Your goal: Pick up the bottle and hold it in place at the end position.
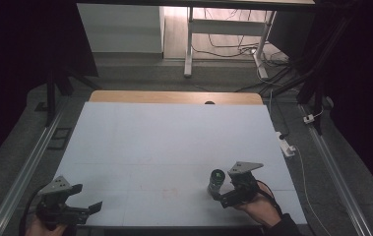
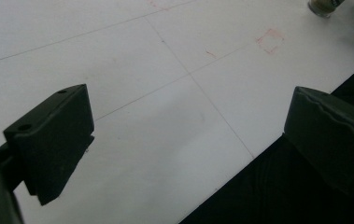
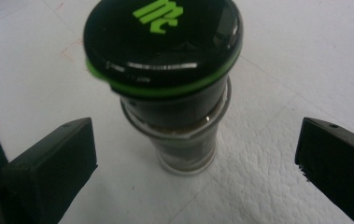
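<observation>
Dim room, dark at both sides; a grey carpeted floor [image 1: 139, 78] runs around a pale white, rectangular foam-like table sheet [image 1: 169, 142] with a strip of bare wooden board [image 1: 174, 97] showing along its far edge at 12 o'clock. Beyond that, white metal desk legs [image 1: 189, 44] and loose black cables [image 1: 233, 46] lie on a lighter wood floor. A white power strip [image 1: 286, 146] sits just off the sheet's edge at 3 o'clock, and a metal rail [image 1: 21, 172] flanks the table at 9 o'clock. The sheet carries faint seam lines and a small red square mark [image 2: 269, 40]. Right gripper [image 1: 223, 192], in a hand at about 5 o'clock on the sheet, has its jaws wide apart on either side of a small upright glass jar with a glossy black lid, green rim and green logo [image 3: 165, 56]; neither jaw touches it. In the high view the jar [image 1: 216, 181] stands near the sheet's near edge, just beside the gripper. The sheet under it looks pebbled in the right gripper view. Left gripper [image 1: 88, 206] hangs at 7 o'clock over the near corner of the sheet, jaws apart, nothing between them, well apart from the jar, whose base shows at the top corner of the left gripper view [image 2: 323, 6].
</observation>
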Demonstrator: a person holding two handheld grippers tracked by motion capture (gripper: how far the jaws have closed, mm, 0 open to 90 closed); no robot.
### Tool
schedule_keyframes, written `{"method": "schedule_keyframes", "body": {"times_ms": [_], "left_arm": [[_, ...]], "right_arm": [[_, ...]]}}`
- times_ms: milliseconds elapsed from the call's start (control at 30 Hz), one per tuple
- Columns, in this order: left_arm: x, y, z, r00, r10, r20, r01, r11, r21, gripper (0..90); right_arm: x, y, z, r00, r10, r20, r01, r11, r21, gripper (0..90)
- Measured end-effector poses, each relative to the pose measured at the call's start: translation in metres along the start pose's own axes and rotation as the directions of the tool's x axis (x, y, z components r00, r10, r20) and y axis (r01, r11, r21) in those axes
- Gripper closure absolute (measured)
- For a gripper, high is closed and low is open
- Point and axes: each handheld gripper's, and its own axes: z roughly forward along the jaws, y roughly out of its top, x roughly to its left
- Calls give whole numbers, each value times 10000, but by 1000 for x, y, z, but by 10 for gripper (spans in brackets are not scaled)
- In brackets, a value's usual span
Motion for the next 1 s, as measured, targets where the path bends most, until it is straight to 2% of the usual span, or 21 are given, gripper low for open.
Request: {"method": "schedule_keyframes", "body": {"times_ms": [133, 233, 300, 367, 633, 767, 1000], "left_arm": [[0, 0, 0, 10000, 9, -4, -9, 10000, 14, 30], [0, 0, 0, 10000, 26, 0, -26, 10000, 26, 30], [0, 0, 0, 10000, 43, -13, -43, 10000, 49, 30], [0, 0, 0, 10000, 46, -13, -46, 10000, 50, 30], [-1, 0, 1, 10000, 36, -25, -36, 10000, 64, 30], [-1, 0, 1, 10000, 49, -28, -48, 9999, 91, 31], [0, 0, 1, 10000, 33, -16, -33, 9999, 96, 31]], "right_arm": [[0, 1, 6, 9997, -221, -68, 222, 9995, 230, 9], [1, 1, 8, 9989, -463, 0, 463, 9986, 247, 121], [2, 2, 7, 9980, -617, -120, 619, 9980, 131, 239], [2, 3, 7, 9971, -743, -145, 744, 9972, 49, 307], [2, 4, 6, 9932, -1109, -363, 1106, 9938, -94, 506], [3, 5, 5, 9911, -1315, -220, 1313, 9913, -62, 522], [5, 7, 5, 9928, -1192, -77, 1193, 9928, 91, 527]]}}
